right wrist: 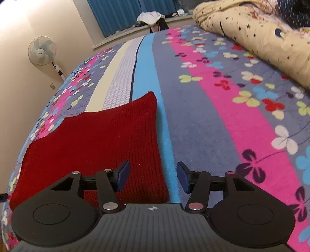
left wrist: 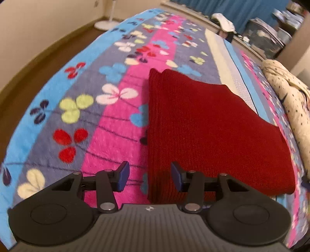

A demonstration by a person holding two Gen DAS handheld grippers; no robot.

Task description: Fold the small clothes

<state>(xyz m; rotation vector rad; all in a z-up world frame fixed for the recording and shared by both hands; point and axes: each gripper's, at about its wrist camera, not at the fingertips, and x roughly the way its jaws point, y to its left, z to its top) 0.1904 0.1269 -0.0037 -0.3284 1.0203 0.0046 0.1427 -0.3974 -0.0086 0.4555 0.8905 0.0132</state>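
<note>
Nearest me, my left gripper (left wrist: 150, 176) stands with its jaws apart and nothing between the blue pads, hanging over the near left edge of the red knit garment (left wrist: 209, 131); my right gripper (right wrist: 153, 175) is likewise parted and empty, straddling the garment's near right edge where red meets the blue stripe of the bed cover (right wrist: 203, 124); the garment lies flat on the cover in a tidy layered rectangle, near the bed's near edge and midway across it, so I judge the fold made and the cloth let go; to finish this well I would lift both grippers straight clear without snagging the knit, then check that the stacked edges on the left sit flush, and press or nudge any corner that springs up; the far right corner rises to a small point and may want smoothing; farther off, a cream star-printed quilt (right wrist: 261, 33) is bunched along the bed's right side, well apart from the garment; beyond the bed's far edge stand blue curtains (right wrist: 120, 15) and a standing fan (right wrist: 42, 50) by the wall; the garment's near edge is hidden under my gripper bodies, its kind I cannot tell, and the clutter by the window is too blurred to name.
</note>
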